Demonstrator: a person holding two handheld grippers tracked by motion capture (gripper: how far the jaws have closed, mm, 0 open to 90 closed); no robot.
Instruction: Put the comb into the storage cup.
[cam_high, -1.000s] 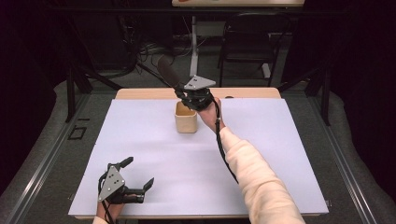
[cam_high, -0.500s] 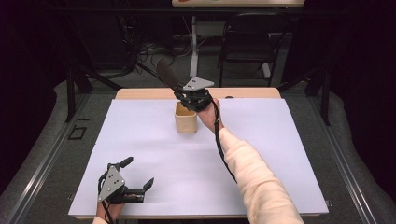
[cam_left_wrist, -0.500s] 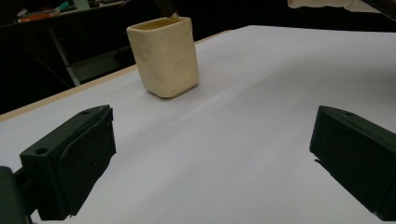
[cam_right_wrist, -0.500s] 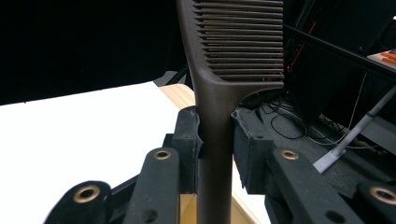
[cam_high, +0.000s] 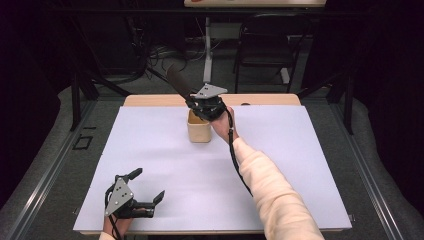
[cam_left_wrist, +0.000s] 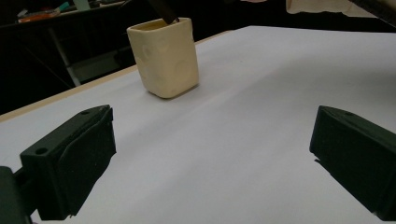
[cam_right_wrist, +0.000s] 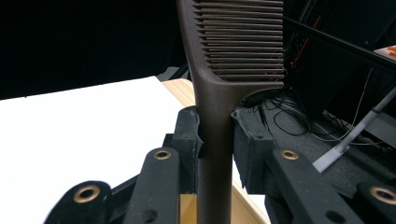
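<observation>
A brown comb (cam_right_wrist: 219, 140) is being gripped by its handle in the right hand-held gripper (cam_high: 206, 106), whose jaws are being pressed against both sides of the handle just below the teeth. The comb is being held directly over the cream cup (cam_high: 199, 126), its lower end reaching into the cup's mouth and its toothed end being tilted up and away from the cup, probably so that the handle can slide down inside the walls. The cup is standing upright on the white surface (cam_high: 300, 165), towards the far edge, so its opening is being kept facing up for the comb. The left hand-held gripper (cam_high: 141, 191) is being rested on the surface well apart from the cup, its jaws spread with nothing between them, apparently being kept out of the way.
</observation>
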